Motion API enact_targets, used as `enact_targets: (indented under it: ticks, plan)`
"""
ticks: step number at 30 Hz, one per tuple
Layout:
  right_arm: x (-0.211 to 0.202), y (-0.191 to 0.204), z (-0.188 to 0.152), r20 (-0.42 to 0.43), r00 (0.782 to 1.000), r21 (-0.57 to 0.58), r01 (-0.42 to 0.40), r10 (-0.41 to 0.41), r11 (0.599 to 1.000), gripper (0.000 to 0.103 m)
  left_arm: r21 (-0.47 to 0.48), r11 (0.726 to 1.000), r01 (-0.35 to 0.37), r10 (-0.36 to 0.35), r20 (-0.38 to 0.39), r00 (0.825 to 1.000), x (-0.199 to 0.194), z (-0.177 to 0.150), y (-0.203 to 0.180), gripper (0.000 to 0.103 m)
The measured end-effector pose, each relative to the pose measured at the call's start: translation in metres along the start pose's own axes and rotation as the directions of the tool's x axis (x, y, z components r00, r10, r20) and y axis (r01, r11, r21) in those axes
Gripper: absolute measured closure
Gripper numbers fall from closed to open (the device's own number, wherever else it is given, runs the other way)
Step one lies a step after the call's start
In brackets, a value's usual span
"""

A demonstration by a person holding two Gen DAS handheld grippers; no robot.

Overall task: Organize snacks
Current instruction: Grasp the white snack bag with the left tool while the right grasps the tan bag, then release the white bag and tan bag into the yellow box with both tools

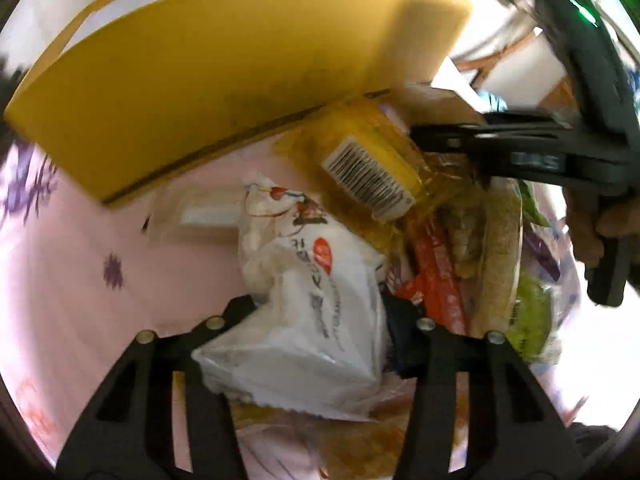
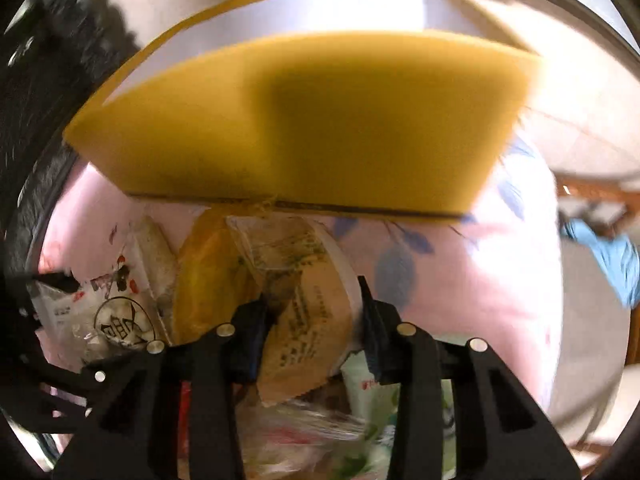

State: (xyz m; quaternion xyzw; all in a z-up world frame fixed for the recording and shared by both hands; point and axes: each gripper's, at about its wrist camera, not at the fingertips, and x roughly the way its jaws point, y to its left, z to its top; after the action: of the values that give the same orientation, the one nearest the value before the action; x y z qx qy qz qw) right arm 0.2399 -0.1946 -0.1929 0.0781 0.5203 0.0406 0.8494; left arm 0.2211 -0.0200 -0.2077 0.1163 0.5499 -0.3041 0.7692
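Left gripper is clamped on the white snack packet, pads pressing its two sides; the packet bulges up between the fingers

Right gripper is clamped on the tan snack packet, the left pad biting into its edge and the film creased there

Both packets sit on top of the snack pile on the pink floral cloth, just in front of the yellow box

Handling, my read: both are light, soft film pouches, slippery and crinkly, contents probably crushable. Grip across the body or on a sealed crimp edge, not a loose corner, and don't squeeze harder than needed. White one looks puffy, so it may squirm out if pinched at the tip

Just past the white packet: yellow barcode packet and an orange-red stick pack, overlapping, could drag along on lift. The right gripper shows in the left view reaching into the same pile, so the hands are close; collision risk

Farthest: the yellow box, open top with pale inner walls showing, the likely drop target. Its contents aren't visible
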Motion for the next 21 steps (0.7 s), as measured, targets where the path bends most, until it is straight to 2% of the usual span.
enact_targets:
  ticks: [3,7,10,12,14,17,19,20,21]
  plan:
    - [-0.029,0.001,-0.007,0.054,0.998,0.049,-0.017,0.014,0.999,0.064,-0.056,0.998,0.020,-0.017,0.066,0.998,-0.031,-0.007,0.005,0.056]
    - [-0.067,0.004,-0.015,0.140,0.990,0.104,-0.041,0.027,0.994,0.064,-0.155,0.988,-0.006,0.027,0.134,0.991,-0.063,-0.010,0.013,0.056]
    - [-0.093,0.005,-0.013,0.217,0.976,0.120,-0.055,0.028,0.991,0.064,-0.273,0.962,-0.013,0.069,0.197,0.978,-0.083,-0.006,0.022,0.056]
    - [-0.108,0.009,-0.008,0.252,0.968,0.114,-0.054,0.024,0.992,0.064,-0.329,0.944,0.025,0.060,0.245,0.968,-0.094,-0.001,0.026,0.056]
    - [-0.130,0.001,-0.001,0.286,0.958,0.104,-0.048,0.017,0.993,0.064,-0.361,0.932,0.026,0.079,0.271,0.959,-0.107,0.017,0.030,0.056]
    - [-0.154,0.004,0.019,0.313,0.950,0.118,-0.015,-0.022,0.993,0.064,-0.403,0.915,-0.021,0.155,0.303,0.940,-0.125,0.051,0.042,0.056]
    - [-0.164,0.007,0.040,0.351,0.936,0.120,-0.034,-0.011,0.992,0.064,-0.396,0.914,-0.090,0.230,0.322,0.918,-0.138,0.079,0.041,0.056]
    - [-0.167,0.010,0.053,0.361,0.932,0.109,-0.010,-0.030,0.994,0.064,-0.391,0.910,-0.140,0.276,0.318,0.907,-0.143,0.091,0.041,0.056]
    - [-0.171,0.014,0.061,0.372,0.927,0.097,0.004,-0.040,0.995,0.064,-0.380,0.897,-0.228,0.352,0.299,0.887,-0.146,0.104,0.041,0.056]
